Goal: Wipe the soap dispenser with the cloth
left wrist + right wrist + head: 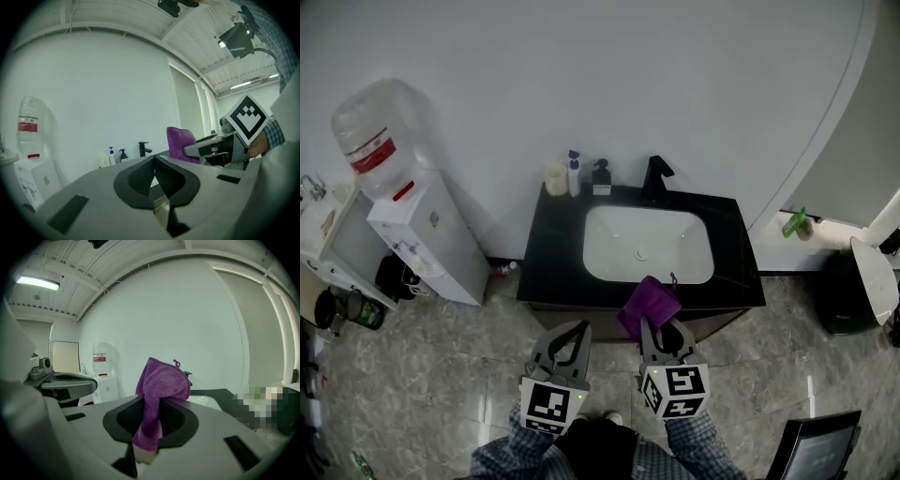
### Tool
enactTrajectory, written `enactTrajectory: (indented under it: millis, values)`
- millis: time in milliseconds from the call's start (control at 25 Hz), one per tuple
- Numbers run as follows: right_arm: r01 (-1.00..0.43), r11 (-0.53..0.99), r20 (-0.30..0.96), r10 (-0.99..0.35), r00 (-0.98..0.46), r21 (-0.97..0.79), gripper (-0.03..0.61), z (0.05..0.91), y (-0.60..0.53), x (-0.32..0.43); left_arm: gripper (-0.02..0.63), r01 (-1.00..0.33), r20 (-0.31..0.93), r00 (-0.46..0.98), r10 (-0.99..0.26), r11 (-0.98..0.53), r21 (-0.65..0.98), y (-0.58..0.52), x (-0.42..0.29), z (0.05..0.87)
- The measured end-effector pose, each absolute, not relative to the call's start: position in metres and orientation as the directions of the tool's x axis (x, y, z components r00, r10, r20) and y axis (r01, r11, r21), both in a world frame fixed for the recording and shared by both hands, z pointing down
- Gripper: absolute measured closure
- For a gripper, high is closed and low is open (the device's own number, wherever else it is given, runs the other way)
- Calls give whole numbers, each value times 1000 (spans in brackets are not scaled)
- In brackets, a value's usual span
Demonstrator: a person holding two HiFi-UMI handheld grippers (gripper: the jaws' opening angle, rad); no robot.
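A black soap dispenser (601,176) (123,155) stands at the back of the black counter (553,253), left of the black faucet (656,175). A white bottle with a blue pump (573,172) (111,156) is beside it. My right gripper (661,324) (154,404) is shut on a purple cloth (649,304) (161,385), held over the counter's front edge. The cloth stands up from between the jaws. My left gripper (582,326) (154,159) hangs just left of it, in front of the counter, shut with nothing in it. Both are well short of the dispenser.
A white basin (647,246) fills the counter's middle. A cream cup (555,180) sits left of the bottles. A water cooler (422,234) stands to the left, a dark bin (848,292) to the right. A green bottle (795,223) lies on a ledge.
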State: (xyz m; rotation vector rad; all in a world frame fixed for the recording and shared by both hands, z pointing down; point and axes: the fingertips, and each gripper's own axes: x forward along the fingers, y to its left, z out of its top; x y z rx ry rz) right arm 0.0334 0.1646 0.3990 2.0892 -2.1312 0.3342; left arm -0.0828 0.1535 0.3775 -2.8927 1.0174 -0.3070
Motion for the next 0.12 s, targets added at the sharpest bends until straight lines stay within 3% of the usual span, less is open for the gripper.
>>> enactTrajectory:
  millis: [120]
  values:
    - [-998, 15, 251, -968, -29, -58, 499, 399, 163, 31, 612, -616, 169, 759, -628, -778, -122, 151, -86, 379]
